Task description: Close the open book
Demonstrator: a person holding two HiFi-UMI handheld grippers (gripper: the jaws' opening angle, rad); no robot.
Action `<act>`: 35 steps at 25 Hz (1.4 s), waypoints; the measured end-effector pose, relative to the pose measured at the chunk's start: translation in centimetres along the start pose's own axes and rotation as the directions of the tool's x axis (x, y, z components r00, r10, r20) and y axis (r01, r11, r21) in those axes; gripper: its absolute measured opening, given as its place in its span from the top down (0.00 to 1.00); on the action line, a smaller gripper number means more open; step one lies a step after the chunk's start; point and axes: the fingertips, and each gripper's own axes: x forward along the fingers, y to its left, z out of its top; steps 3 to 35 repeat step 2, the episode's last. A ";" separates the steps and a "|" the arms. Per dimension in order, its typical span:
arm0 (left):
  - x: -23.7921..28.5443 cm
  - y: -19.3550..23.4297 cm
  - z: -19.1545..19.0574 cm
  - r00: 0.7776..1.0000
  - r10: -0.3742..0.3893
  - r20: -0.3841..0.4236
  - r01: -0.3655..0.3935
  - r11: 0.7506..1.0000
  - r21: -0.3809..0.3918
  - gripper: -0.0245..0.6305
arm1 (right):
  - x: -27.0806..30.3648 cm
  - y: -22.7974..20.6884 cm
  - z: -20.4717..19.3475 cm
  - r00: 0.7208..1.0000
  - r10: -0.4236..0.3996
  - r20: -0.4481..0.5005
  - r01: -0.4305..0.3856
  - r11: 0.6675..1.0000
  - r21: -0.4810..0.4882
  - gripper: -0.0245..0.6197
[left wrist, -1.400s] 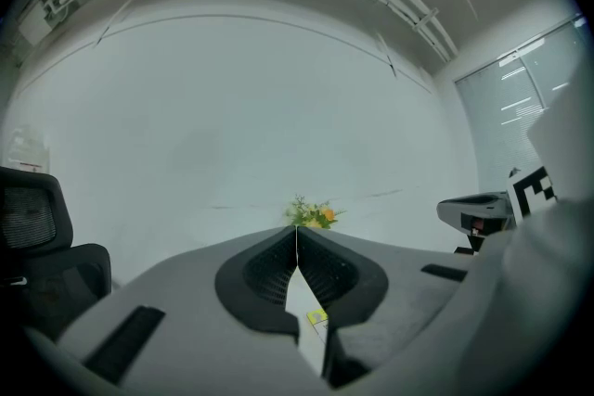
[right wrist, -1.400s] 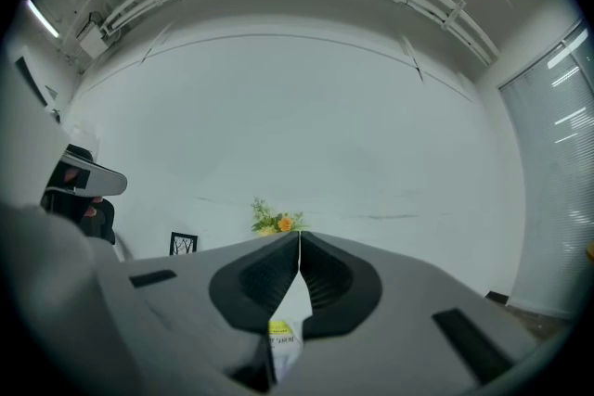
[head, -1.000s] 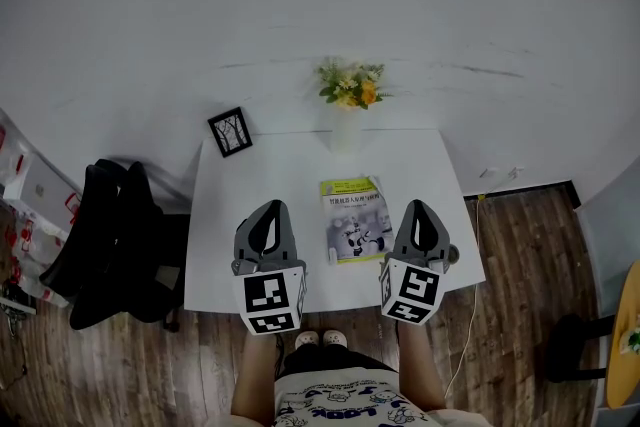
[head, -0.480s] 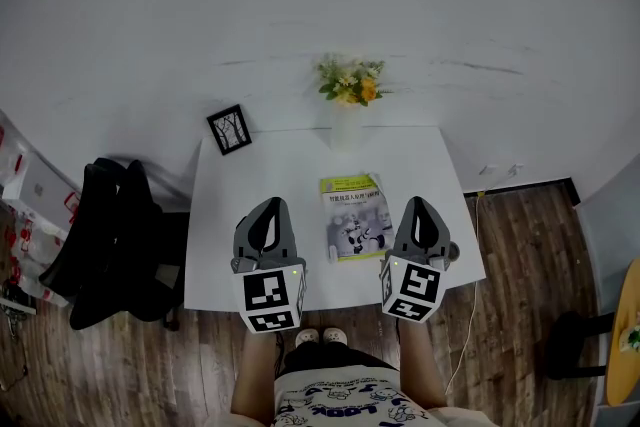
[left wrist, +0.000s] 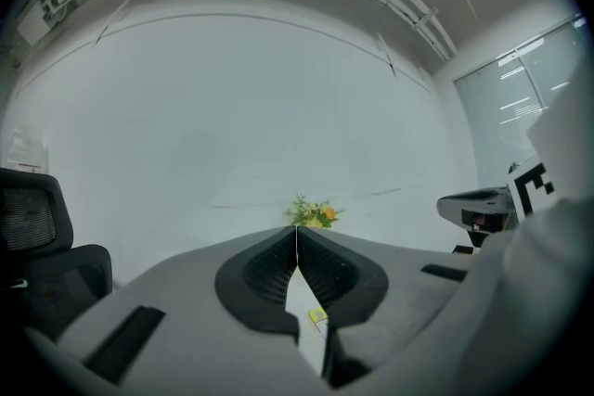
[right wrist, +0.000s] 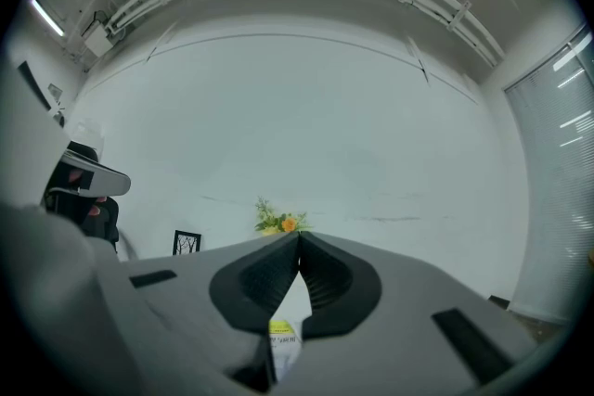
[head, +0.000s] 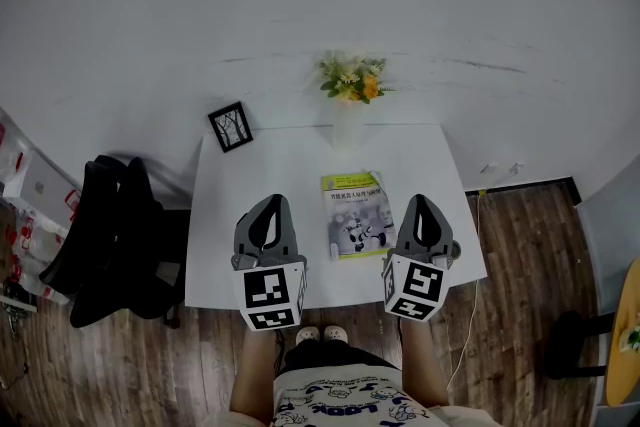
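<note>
I see my left gripper [head: 268, 205] and my right gripper [head: 418, 203] held side by side, well apart, both pointing straight ahead and about level. The two jaws of the left gripper are pressed together at the tips with nothing between them, and the jaws of the right gripper are pressed together the same way, with nothing in them. The left marker cube [head: 270, 300] and the right marker cube [head: 413, 290] sit at the back ends, close to my body, and my left forearm [head: 255, 370] and right forearm [head: 420, 360] reach forward to hold them.
</note>
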 end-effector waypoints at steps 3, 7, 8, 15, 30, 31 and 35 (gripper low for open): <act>0.0 -0.1 0.0 1.000 0.000 -0.001 0.000 1.000 0.001 0.93 | 0.0 0.0 0.0 1.000 0.002 0.000 -0.002 1.000 0.002 0.92; 0.0 -0.1 0.0 1.000 0.000 -0.001 0.000 1.000 0.001 0.93 | 0.0 0.0 0.0 1.000 0.002 0.000 -0.002 1.000 0.002 0.92; 0.0 -0.1 0.0 1.000 0.000 -0.001 0.000 1.000 0.001 0.93 | 0.0 0.0 0.0 1.000 0.002 0.000 -0.002 1.000 0.002 0.92; 0.0 -0.1 0.0 1.000 0.000 -0.001 0.000 1.000 0.001 0.93 | 0.0 0.0 0.0 1.000 0.002 0.000 -0.002 1.000 0.002 0.92; 0.0 -0.1 0.0 1.000 0.000 -0.001 0.000 1.000 0.001 0.93 | 0.0 0.0 0.0 1.000 0.002 0.000 -0.002 1.000 0.002 0.92; 0.0 -0.1 0.0 1.000 0.000 -0.001 0.000 1.000 0.001 0.93 | 0.0 0.0 0.0 1.000 0.002 0.000 -0.002 1.000 0.002 0.92; 0.0 -0.1 0.0 1.000 0.000 -0.001 0.000 1.000 0.001 0.93 | 0.0 0.0 0.0 1.000 0.002 0.000 -0.002 1.000 0.002 0.92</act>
